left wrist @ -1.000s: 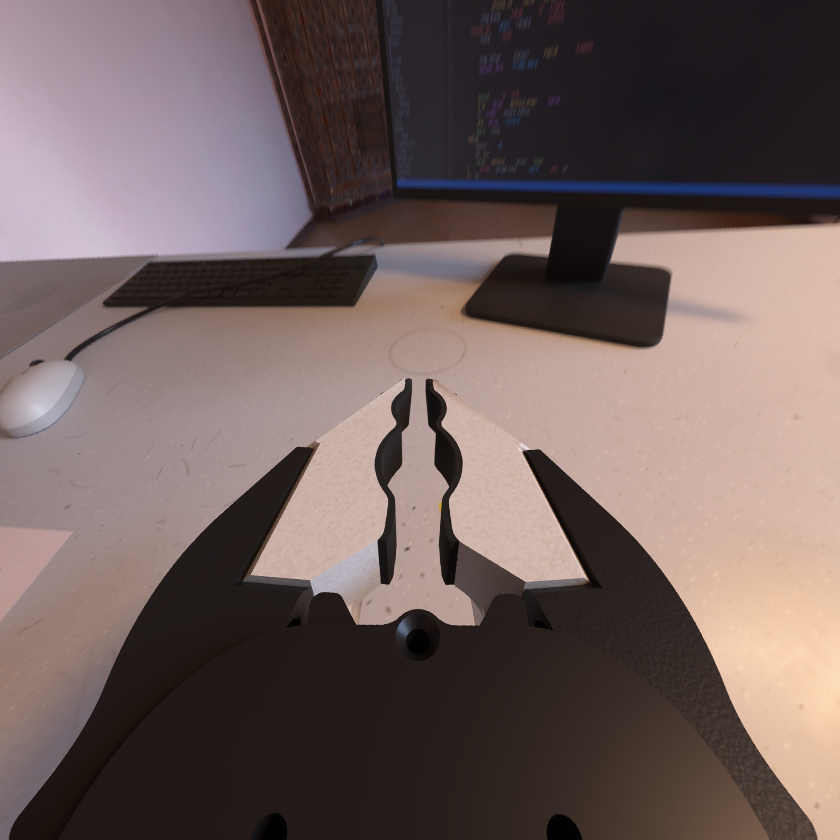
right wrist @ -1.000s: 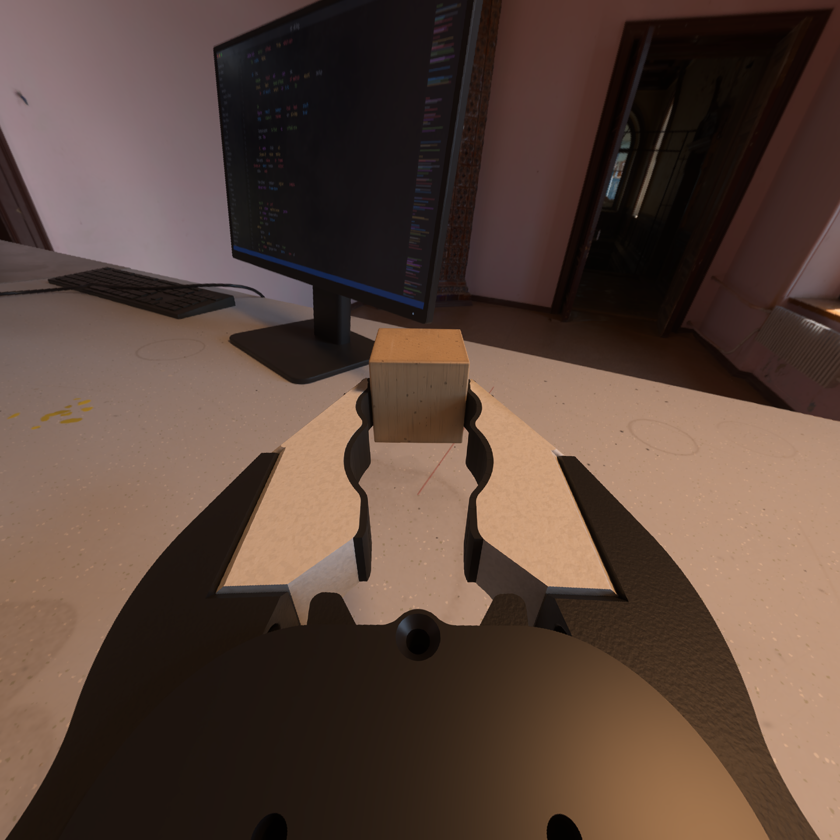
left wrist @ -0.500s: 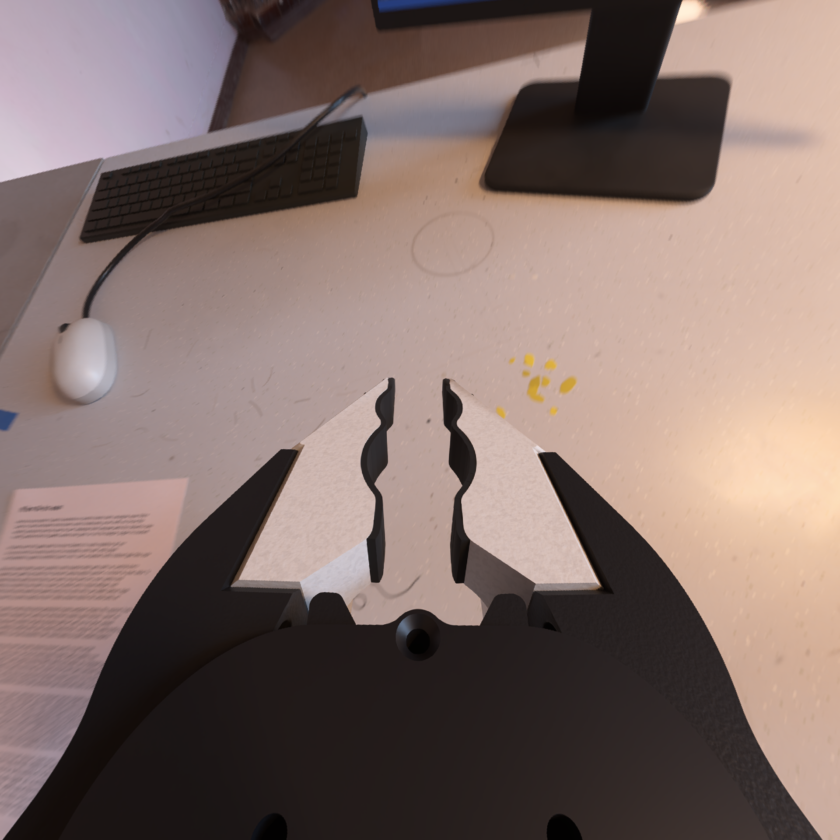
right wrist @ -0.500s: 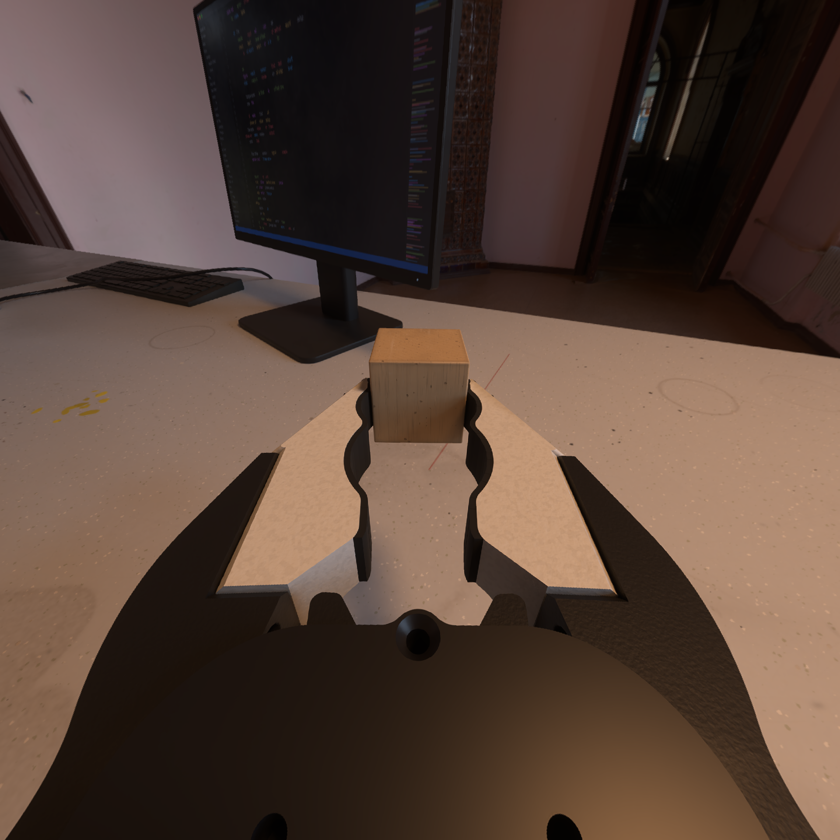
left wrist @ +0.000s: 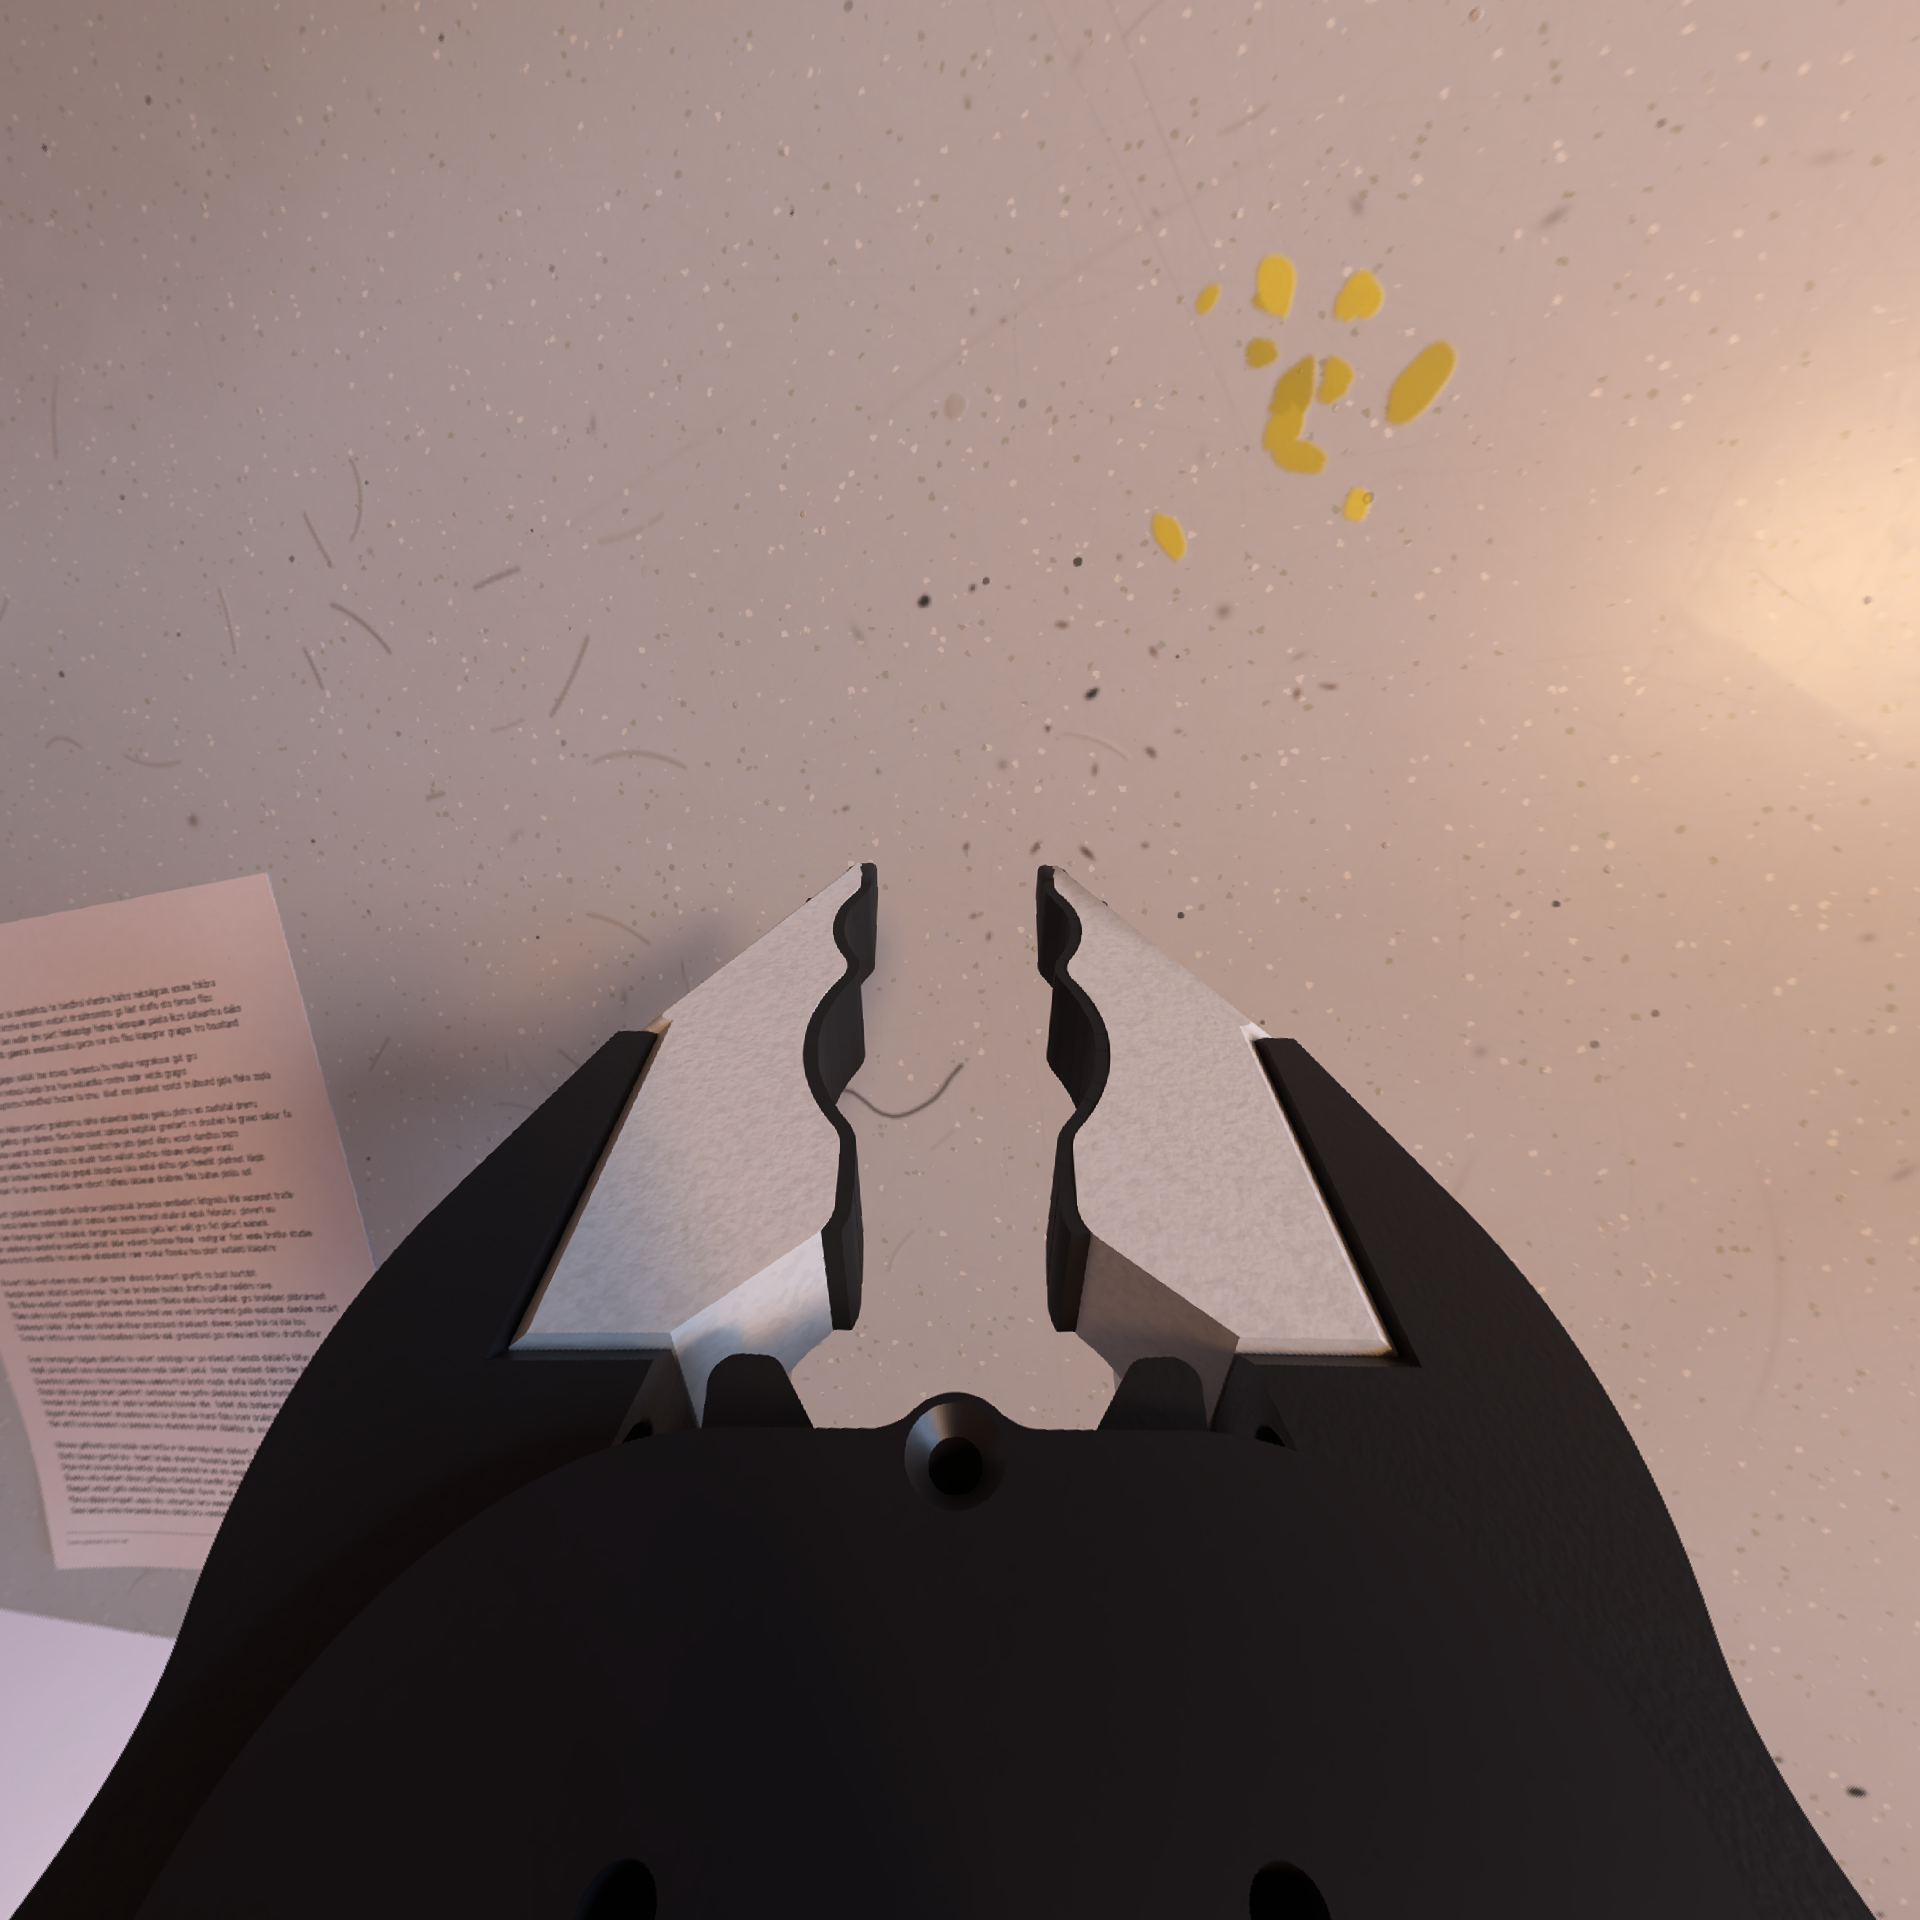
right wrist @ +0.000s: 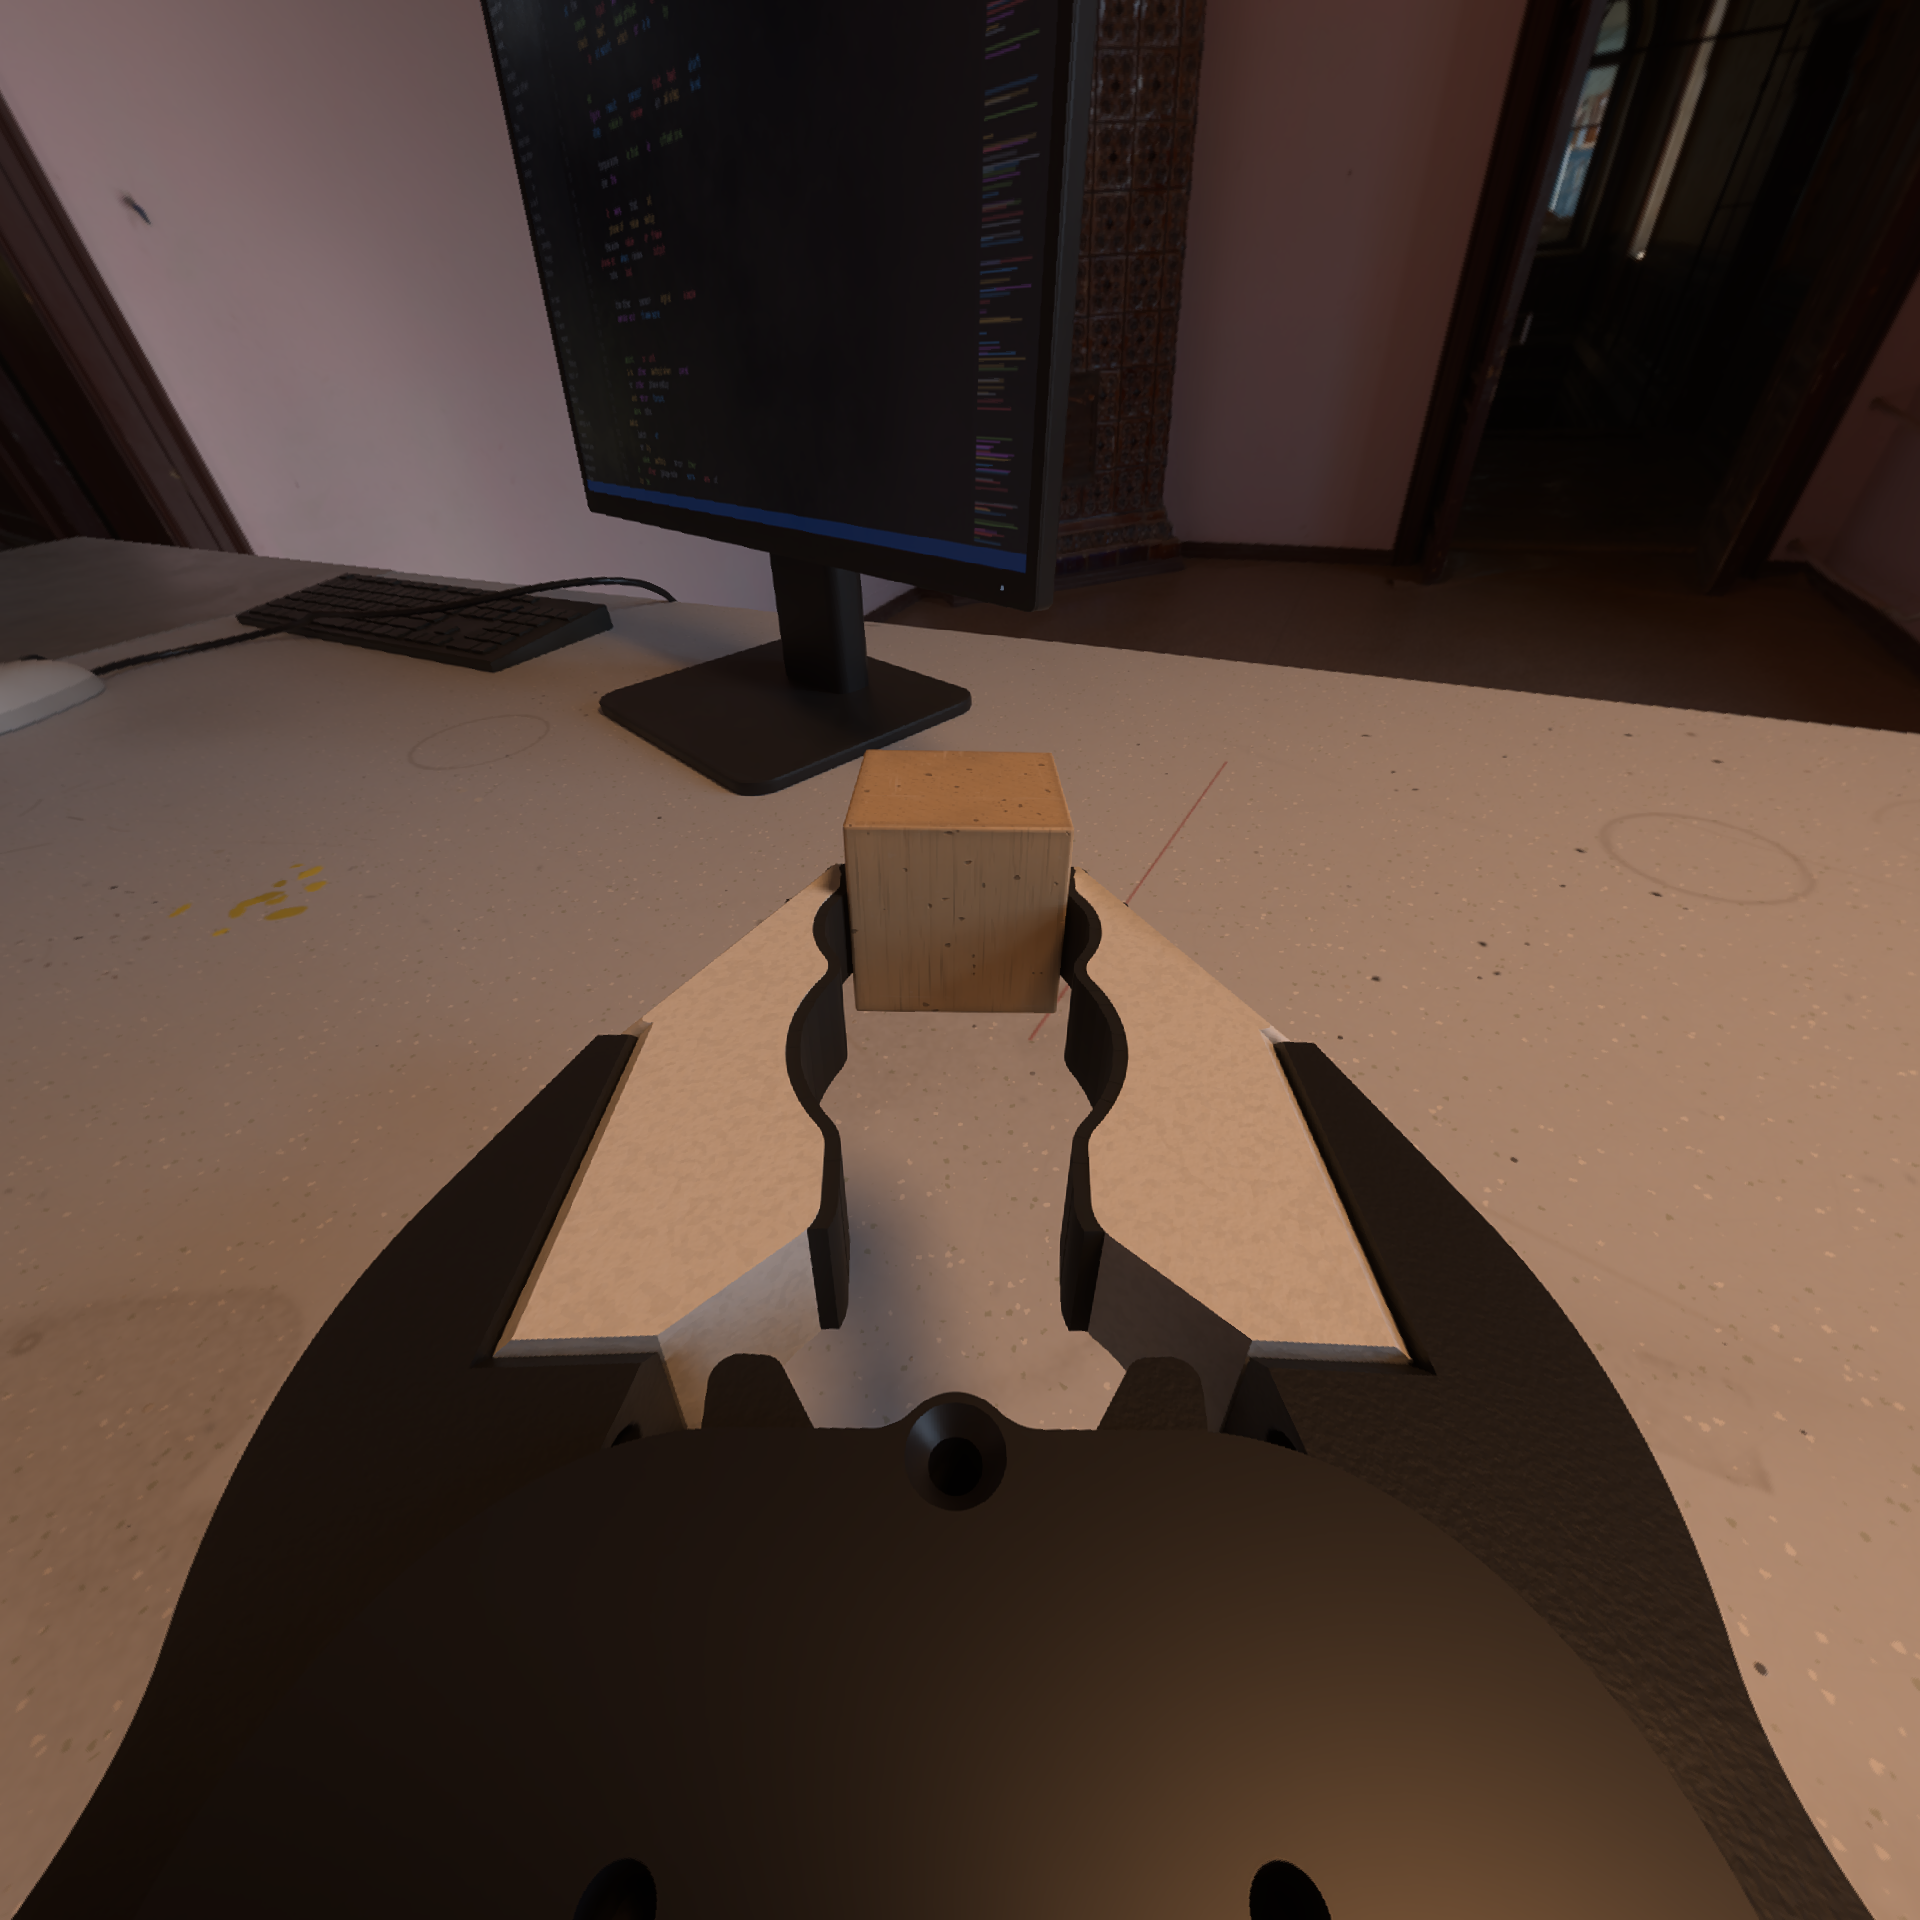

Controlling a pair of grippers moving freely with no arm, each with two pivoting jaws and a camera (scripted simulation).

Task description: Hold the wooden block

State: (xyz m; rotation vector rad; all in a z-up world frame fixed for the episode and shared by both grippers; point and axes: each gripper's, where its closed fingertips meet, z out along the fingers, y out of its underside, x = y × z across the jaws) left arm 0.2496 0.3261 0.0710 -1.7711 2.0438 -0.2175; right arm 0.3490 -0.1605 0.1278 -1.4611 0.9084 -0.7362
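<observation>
A light wooden block (right wrist: 956, 914), a cube, sits between the tips of my right gripper (right wrist: 956, 883), which is shut on it and holds it above the speckled desk (right wrist: 1507, 1091). Both fingers (right wrist: 727, 1101) press the block's sides. My left gripper (left wrist: 956, 878) is open and empty, tilted down at the desk (left wrist: 623, 416), with a gap between its white fingers (left wrist: 727, 1122). The block does not show in the left wrist view.
A black monitor (right wrist: 810, 270) on a stand (right wrist: 790, 717) rises behind the block. A black keyboard (right wrist: 426, 618) and white mouse (right wrist: 42, 691) lie at the far left. Yellow paint spots (left wrist: 1320, 384) and a printed sheet (left wrist: 156, 1195) lie under the left gripper.
My left gripper has pitched down towards the desk and its jaws have opened wider. The right gripper, still holding the block, has shifted so the monitor looks nearer and more central.
</observation>
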